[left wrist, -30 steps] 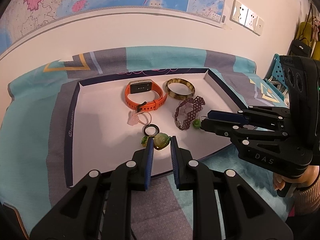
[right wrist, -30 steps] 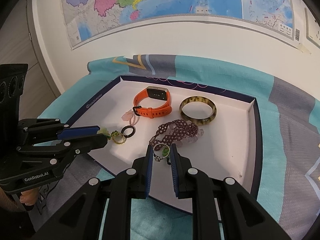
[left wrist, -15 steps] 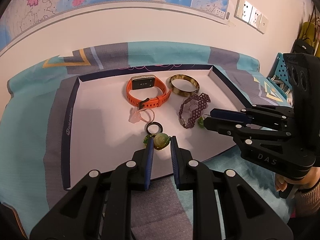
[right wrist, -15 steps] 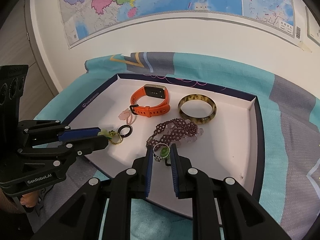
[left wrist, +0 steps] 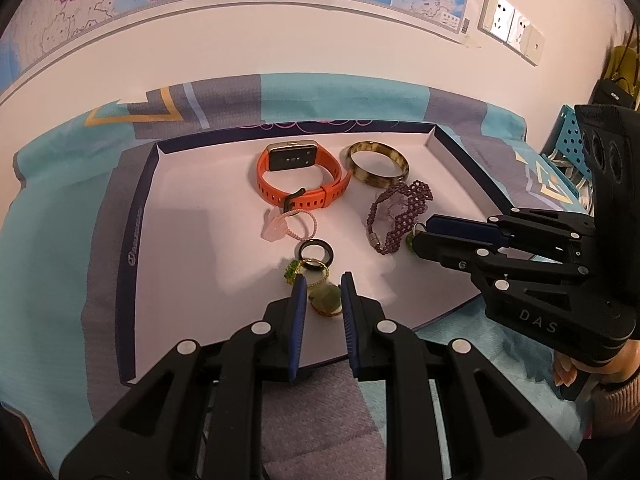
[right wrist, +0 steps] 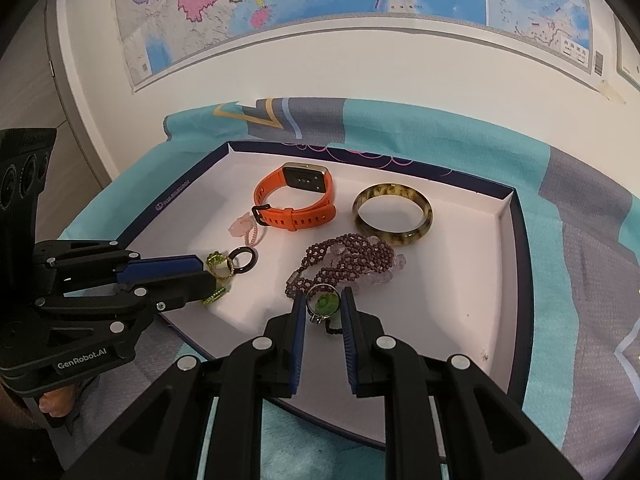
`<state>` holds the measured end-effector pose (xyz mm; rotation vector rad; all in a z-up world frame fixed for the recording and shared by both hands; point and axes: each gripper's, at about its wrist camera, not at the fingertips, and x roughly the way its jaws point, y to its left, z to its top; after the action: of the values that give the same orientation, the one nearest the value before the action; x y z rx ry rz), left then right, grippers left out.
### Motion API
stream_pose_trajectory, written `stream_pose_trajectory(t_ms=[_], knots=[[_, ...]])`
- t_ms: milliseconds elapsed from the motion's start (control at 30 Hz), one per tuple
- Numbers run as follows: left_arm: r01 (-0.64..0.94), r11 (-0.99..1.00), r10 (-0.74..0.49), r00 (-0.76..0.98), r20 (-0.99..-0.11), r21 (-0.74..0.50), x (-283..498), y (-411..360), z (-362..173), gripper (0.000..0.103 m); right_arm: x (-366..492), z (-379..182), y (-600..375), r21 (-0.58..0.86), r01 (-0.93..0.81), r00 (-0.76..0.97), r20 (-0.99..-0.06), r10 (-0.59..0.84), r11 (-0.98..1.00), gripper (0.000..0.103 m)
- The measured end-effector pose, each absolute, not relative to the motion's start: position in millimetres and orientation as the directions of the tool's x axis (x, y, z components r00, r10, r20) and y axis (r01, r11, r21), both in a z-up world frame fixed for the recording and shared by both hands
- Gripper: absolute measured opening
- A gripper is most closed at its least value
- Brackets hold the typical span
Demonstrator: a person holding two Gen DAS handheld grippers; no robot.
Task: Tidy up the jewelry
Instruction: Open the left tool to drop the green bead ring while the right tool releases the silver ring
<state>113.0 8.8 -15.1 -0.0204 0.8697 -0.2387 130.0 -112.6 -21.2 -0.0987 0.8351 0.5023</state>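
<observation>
A white tray with a dark rim lies on the cloth. In it are an orange watch, a tortoiseshell bangle, a purple beaded bracelet, a pink ring, a black ring and a small gold ring with green stones. My left gripper is shut on a green-stone ring just above the tray's near part. My right gripper is shut on a silver ring with a green stone, next to the bracelet.
The tray rests on a teal and grey patterned cloth against a white wall with a map. A blue basket stands at the far right. Each gripper shows in the other's view at the tray's near corners.
Both grippers have kept their rings and drifted slightly lower and closer over the tray. The left-held ring now sits lower between the pads.
</observation>
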Motion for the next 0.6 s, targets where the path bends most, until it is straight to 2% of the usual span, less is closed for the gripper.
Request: stream_pose_trajectory(t_ms=[233, 333, 433, 533, 600], knots=[[0.196, 0.974, -0.214, 0.62, -0.755, -0.114, 114, 9, -17, 0.018, 131, -21, -114, 0.112, -0.459, 0.564, -0.73, 0.387, 0.881, 0.016], [0.194, 0.974, -0.214, 0.624, -0.752, -0.117, 113, 9, -16, 0.022, 129, -20, -115, 0.114, -0.46, 0.567, -0.726, 0.39, 0.881, 0.018], [0.193, 0.975, -0.213, 0.636, -0.742, -0.114, 108, 10, -11, 0.03, 126, -18, -116, 0.119, -0.459, 0.57, -0.72, 0.395, 0.88, 0.023], [0.189, 0.977, -0.198, 0.654, -0.73, -0.096, 103, 10, -7, 0.038, 122, -14, -119, 0.126, -0.458, 0.579, -0.708, 0.403, 0.88, 0.034], [0.186, 0.978, -0.192, 0.663, -0.724, -0.09, 99, 11, -4, 0.048, 118, -12, -121, 0.128, -0.457, 0.586, -0.702, 0.406, 0.88, 0.042]])
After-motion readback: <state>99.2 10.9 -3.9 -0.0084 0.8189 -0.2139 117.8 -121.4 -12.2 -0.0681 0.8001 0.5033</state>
